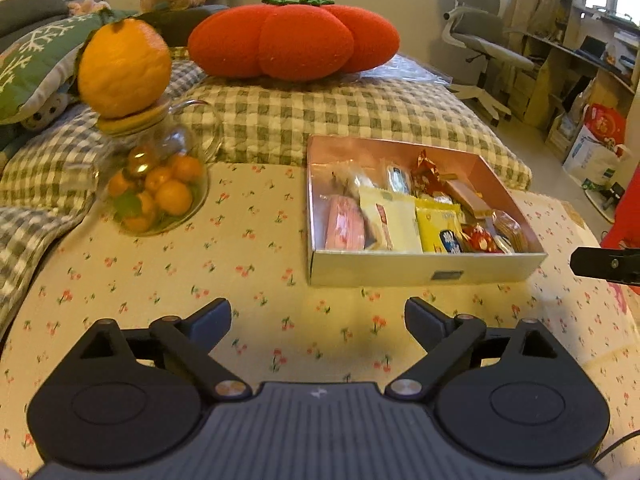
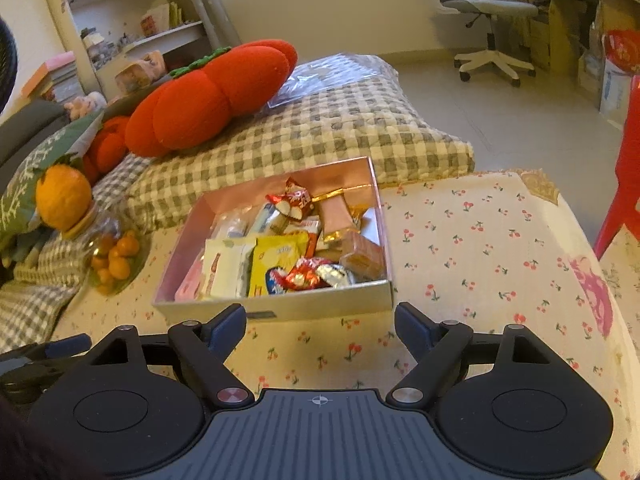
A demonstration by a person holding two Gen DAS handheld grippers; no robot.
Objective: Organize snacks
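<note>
A shallow cardboard box (image 1: 424,270) with a pink inside stands on the cherry-print tablecloth (image 1: 240,264). It holds several wrapped snacks: a pink pack (image 1: 345,229), a cream pack (image 1: 390,222), a yellow pack (image 1: 438,228) and red-foil sweets (image 1: 478,238). My left gripper (image 1: 318,316) is open and empty, above the cloth in front of the box. The box also shows in the right wrist view (image 2: 320,306), with the yellow pack (image 2: 276,264) inside. My right gripper (image 2: 320,322) is open and empty, just in front of the box's near wall.
A glass jar of small oranges (image 1: 156,196), with a big orange (image 1: 124,68) on its lid, stands at the left. A red pumpkin cushion (image 1: 296,40) lies on the checked blanket (image 1: 320,116) behind. A red chair (image 2: 624,184) stands at the right.
</note>
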